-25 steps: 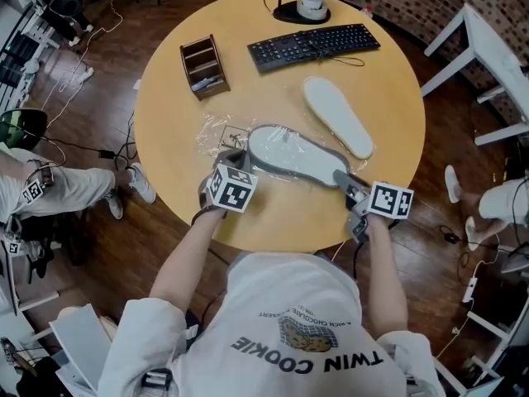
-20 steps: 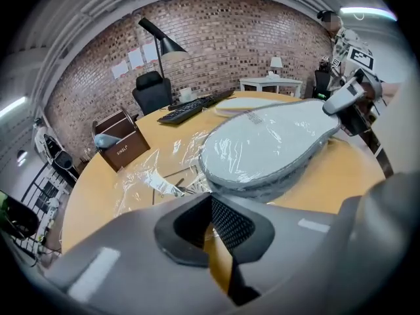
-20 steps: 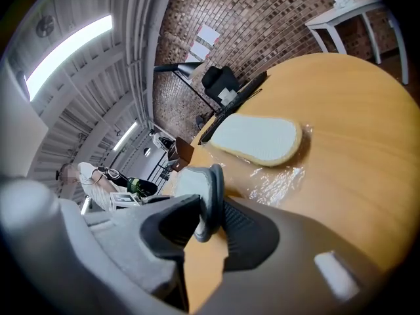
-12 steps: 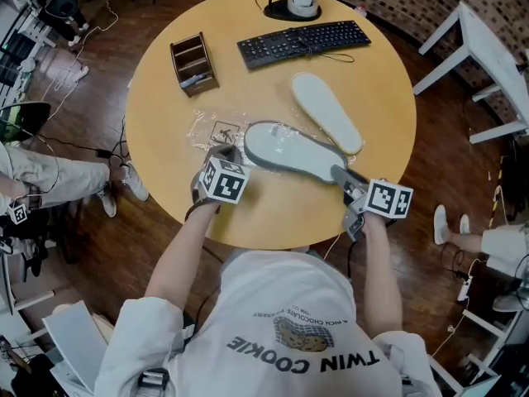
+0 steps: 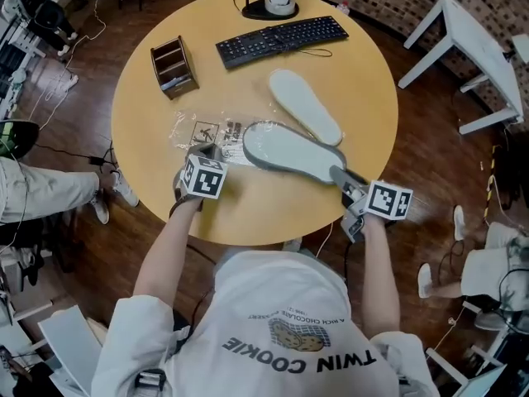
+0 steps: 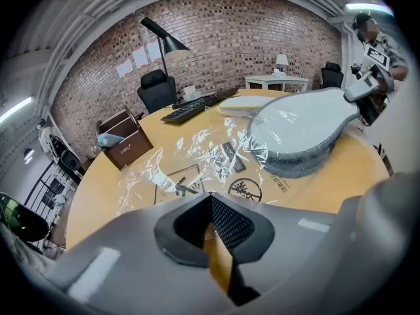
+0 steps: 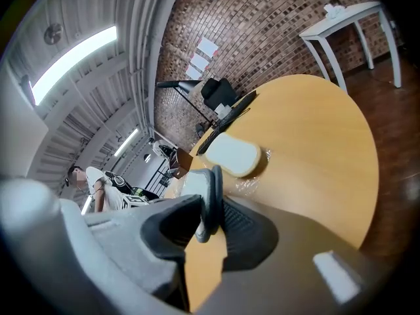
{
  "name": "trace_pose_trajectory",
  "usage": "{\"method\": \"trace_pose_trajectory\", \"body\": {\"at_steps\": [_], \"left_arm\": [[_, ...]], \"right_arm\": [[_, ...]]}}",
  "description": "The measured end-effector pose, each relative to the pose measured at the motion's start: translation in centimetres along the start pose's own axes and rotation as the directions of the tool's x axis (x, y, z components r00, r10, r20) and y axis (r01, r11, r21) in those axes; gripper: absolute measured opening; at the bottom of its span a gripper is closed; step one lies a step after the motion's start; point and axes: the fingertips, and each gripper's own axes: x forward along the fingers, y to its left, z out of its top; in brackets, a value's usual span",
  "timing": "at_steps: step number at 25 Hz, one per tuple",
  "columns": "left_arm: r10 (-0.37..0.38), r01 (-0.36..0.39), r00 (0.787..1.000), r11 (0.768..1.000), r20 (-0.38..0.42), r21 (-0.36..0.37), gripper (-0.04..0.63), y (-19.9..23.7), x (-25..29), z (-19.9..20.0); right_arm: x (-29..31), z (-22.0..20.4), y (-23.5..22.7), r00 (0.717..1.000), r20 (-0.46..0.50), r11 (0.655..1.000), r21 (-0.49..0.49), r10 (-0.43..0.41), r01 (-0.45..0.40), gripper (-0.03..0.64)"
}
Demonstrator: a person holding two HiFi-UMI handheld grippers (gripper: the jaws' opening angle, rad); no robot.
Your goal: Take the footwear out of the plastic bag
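A grey slipper (image 5: pixel 289 149) lies sole-up across the round table (image 5: pixel 248 215), its toe end still under the mouth of the crumpled clear plastic bag (image 5: pixel 202 131). My right gripper (image 5: pixel 343 180) is shut on the slipper's heel rim near the table's right front edge; in the right gripper view the grey rim (image 7: pixel 205 195) is pinched between the pads. My left gripper (image 5: pixel 207 154) is shut on the bag's near edge and holds it on the table. In the left gripper view the bag (image 6: pixel 190 166) spreads ahead of the jaws and drapes over the slipper (image 6: pixel 305 126).
A second, cream-coloured slipper (image 5: pixel 304 106) lies sole-up just beyond the grey one. Farther back are a black keyboard (image 5: pixel 281 38), a brown desk organiser (image 5: pixel 172 66) and a lamp base (image 5: pixel 277 5). A white side table (image 5: pixel 471 48) stands at the right.
The right gripper has drawn the grey slipper to the right, farther out of the bag. The left gripper has stayed on the bag's edge.
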Motion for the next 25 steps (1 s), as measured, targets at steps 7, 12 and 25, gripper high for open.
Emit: {"method": "trace_pose_trajectory", "body": {"at_steps": [7, 12, 25], "left_arm": [[0.008, -0.008, 1.0, 1.0, -0.021, 0.023, 0.003, -0.2, 0.3, 0.4], [0.013, -0.013, 0.999, 1.0, -0.032, 0.007, 0.003, -0.2, 0.2, 0.5], [0.003, -0.003, 0.999, 1.0, -0.032, -0.008, 0.003, -0.3, 0.1, 0.5]], "right_arm": [[-3.7, 1.2, 0.1, 0.994, 0.06, 0.995, 0.033, 0.088, -0.091, 0.077], [-6.6, 2.2, 0.4, 0.991, 0.089, 0.995, 0.01, 0.101, -0.103, 0.072], [-10.8, 4.7, 4.1, 0.961, 0.209, 0.981, 0.021, 0.183, -0.191, 0.071]]}}
